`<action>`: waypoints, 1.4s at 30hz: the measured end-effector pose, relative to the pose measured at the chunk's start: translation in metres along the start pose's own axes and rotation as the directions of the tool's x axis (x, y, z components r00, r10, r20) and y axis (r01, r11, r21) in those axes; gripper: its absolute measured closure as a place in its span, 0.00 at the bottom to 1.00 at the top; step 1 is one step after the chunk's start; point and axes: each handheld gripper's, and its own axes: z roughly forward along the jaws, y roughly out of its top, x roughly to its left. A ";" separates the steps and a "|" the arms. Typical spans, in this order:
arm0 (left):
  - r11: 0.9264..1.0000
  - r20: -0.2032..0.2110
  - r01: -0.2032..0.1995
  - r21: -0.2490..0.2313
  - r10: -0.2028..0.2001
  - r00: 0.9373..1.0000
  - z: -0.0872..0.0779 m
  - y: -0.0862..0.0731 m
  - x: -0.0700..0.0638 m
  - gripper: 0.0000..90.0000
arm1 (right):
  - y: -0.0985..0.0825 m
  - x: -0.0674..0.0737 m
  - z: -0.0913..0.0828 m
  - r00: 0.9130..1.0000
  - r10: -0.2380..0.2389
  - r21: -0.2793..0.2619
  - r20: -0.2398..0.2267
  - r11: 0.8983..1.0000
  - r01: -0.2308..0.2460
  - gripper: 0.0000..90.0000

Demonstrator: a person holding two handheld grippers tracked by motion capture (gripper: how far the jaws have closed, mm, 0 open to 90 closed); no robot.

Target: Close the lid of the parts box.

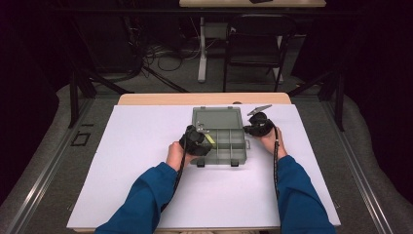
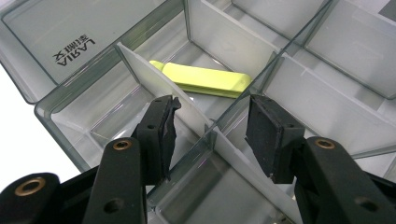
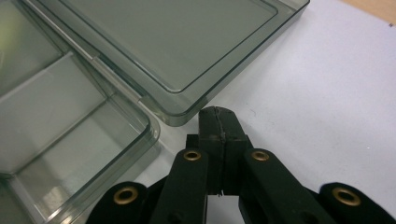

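A clear grey compartment box (image 1: 238,155) lies with its lid (image 1: 216,118) folded back on the white table. A flat yellow-green piece (image 2: 205,80) rests in one of its left compartments (image 1: 209,139). My left gripper (image 2: 212,126) hovers over the box's left side (image 1: 202,139). It is open, its pads (image 2: 261,128) apart on either side of a white divider (image 2: 149,77) and not pressing it. My right gripper (image 3: 219,122) is shut on nothing, its tip on the table just off the lid's corner (image 3: 182,112), at the box's right side (image 1: 248,129).
The white sheet (image 1: 146,165) covers the table with free room to the left and in front of the box. Beyond the far edge stand a dark folding chair (image 1: 255,44), a table leg (image 1: 201,48) and loose cables (image 1: 160,56) on the floor.
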 end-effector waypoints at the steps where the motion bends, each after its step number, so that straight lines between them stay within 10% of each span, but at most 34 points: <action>1: 1.000 0.000 -0.001 -0.001 0.001 1.000 0.000 0.000 0.000 0.58 | 0.000 -0.001 0.001 1.000 0.006 0.000 -0.006 1.000 -0.006 1.00; 18: 0.999 0.026 -0.028 0.023 0.027 0.999 0.007 -0.002 0.001 0.56 | 0.001 -0.006 0.001 0.999 0.028 0.009 -0.024 1.000 -0.028 1.00; 42: 0.999 0.007 -0.019 0.035 0.018 1.000 0.007 0.000 0.000 0.56 | 0.004 -0.006 0.009 0.997 0.055 -0.118 0.051 0.992 -0.048 1.00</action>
